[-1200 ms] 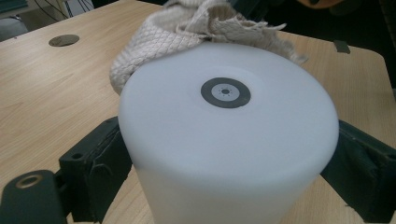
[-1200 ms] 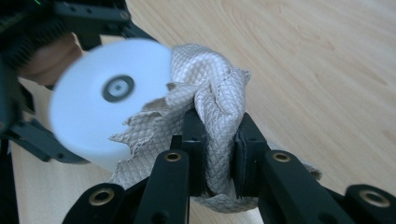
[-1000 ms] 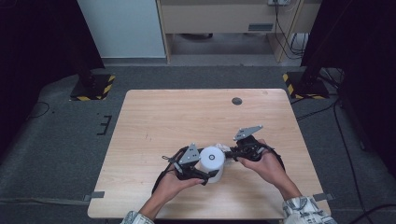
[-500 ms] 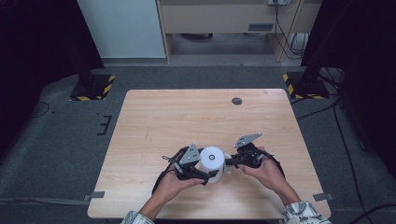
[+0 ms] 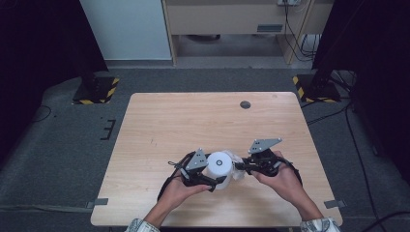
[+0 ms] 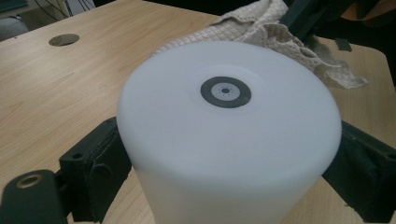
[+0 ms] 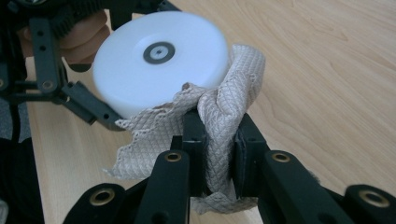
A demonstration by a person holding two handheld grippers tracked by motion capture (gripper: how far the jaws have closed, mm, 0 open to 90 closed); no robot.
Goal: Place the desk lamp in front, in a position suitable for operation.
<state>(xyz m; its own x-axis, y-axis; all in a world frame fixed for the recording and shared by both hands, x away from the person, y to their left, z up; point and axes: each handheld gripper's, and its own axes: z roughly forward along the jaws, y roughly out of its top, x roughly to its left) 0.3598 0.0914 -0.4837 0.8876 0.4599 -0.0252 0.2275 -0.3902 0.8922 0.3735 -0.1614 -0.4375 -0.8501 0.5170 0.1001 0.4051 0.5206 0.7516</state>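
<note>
A white round container with a small dark ring on its flat end lies tilted near the table's front edge. My left gripper is shut on it, one black pad pressing each side of its body. My right gripper is shut on a beige quilted cloth, bunched between its two pads. The cloth presses against the container's right side and rim. In the left gripper view the cloth shows behind the container.
The light wooden table has a small dark round cap near its far edge, also in the left gripper view. Both hands come in from the table's front edge. Dark floor surrounds the table.
My right gripper with the cloth has shifted along the container's right side, dipping and then coming up again. The left gripper and the container have stayed put.
</note>
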